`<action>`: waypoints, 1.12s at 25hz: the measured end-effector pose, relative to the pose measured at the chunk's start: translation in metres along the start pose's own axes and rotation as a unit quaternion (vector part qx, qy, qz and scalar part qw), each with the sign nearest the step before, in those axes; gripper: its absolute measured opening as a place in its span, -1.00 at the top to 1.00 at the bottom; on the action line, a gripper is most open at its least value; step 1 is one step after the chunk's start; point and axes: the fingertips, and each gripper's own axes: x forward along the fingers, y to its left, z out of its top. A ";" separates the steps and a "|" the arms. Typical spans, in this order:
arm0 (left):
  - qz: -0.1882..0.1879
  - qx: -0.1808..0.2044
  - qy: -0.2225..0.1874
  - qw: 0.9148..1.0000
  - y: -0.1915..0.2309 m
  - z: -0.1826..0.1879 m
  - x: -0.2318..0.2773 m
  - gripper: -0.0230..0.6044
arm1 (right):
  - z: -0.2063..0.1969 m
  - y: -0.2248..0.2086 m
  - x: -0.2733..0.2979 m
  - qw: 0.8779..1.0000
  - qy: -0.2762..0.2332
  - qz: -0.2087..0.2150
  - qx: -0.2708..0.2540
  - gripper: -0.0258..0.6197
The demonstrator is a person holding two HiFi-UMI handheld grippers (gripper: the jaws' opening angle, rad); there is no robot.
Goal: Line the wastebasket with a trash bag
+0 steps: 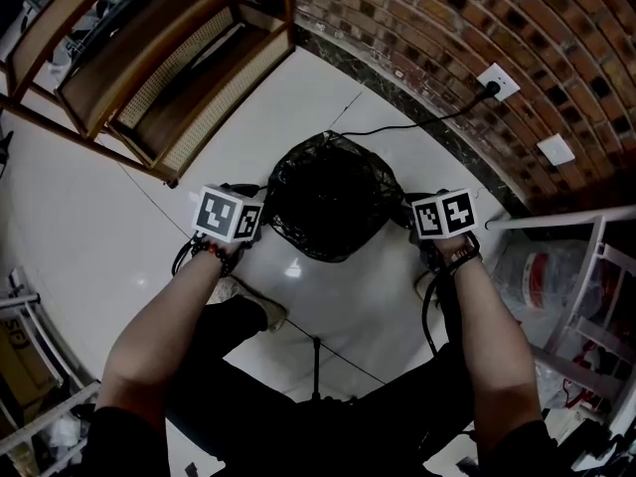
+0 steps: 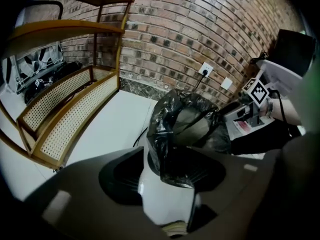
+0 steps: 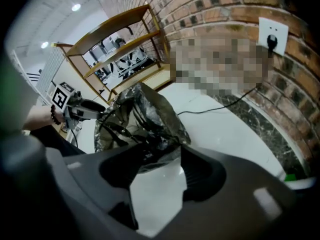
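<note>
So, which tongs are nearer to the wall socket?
Right. The right tongs are at the side of the bag that faces the socket; the left tongs are at the opposite side, farther away.

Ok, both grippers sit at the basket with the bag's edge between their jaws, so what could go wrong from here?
1. The left gripper and right gripper are both open, so the trash bag's edge lies loose and could slip off the wastebasket rim.
2. Crumpled film drapes against one of the left gripper's jaws and may snag on withdrawal.
3. A cable runs right behind the basket; shifting the basket could catch it.
</note>
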 end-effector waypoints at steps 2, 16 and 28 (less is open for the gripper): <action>-0.007 0.014 -0.006 1.000 -0.004 0.007 -0.007 0.18 | 0.005 0.001 -0.012 1.000 0.002 -0.003 -0.020 0.12; 0.041 0.159 0.020 0.986 -0.005 0.054 0.025 0.15 | 0.073 0.041 0.021 0.950 0.014 -0.048 -0.307 0.12; 0.010 0.127 0.071 0.989 0.004 0.041 0.066 0.15 | 0.078 0.022 0.065 0.960 0.025 -0.040 -0.277 0.25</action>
